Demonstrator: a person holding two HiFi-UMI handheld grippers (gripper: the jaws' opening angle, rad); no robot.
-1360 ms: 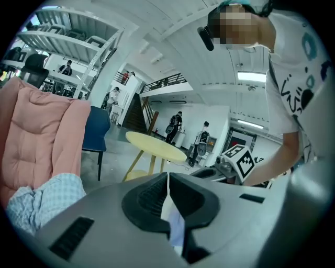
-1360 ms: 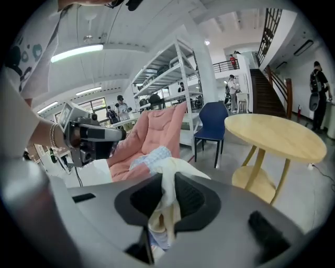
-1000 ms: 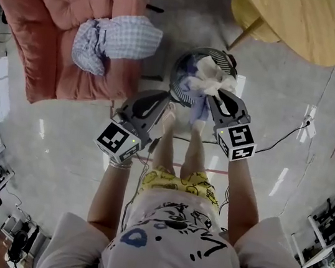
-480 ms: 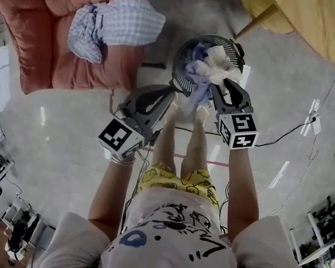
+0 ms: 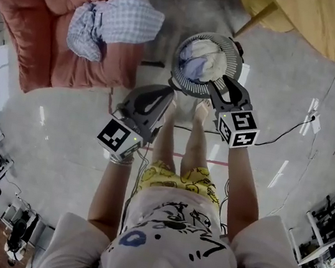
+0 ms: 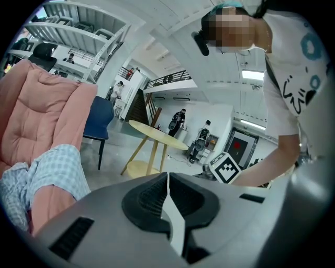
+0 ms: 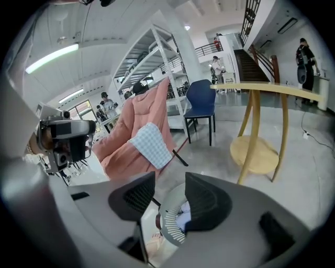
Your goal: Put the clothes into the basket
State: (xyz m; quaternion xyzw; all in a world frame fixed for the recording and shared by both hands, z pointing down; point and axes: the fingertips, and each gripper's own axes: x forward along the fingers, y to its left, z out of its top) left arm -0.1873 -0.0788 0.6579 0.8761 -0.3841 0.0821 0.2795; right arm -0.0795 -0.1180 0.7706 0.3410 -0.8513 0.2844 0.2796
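Note:
A round slatted basket stands on the floor in front of the person's feet, with white and pale blue clothes lying in it. My right gripper hovers at the basket's near rim. Its jaws have just been opening and nothing is between them. In the right gripper view the right gripper looks down onto the basket. My left gripper is shut and empty, left of the basket. A checked blue-white garment lies on the pink armchair.
A round yellow wooden table stands beyond the basket at the right. A black cable runs over the floor at the right. A blue chair stands behind the armchair. The person's bare feet are just short of the basket.
The white garment held over the basket by my right gripper has dropped into it. The right jaws have opened. Both grippers have sunk a little.

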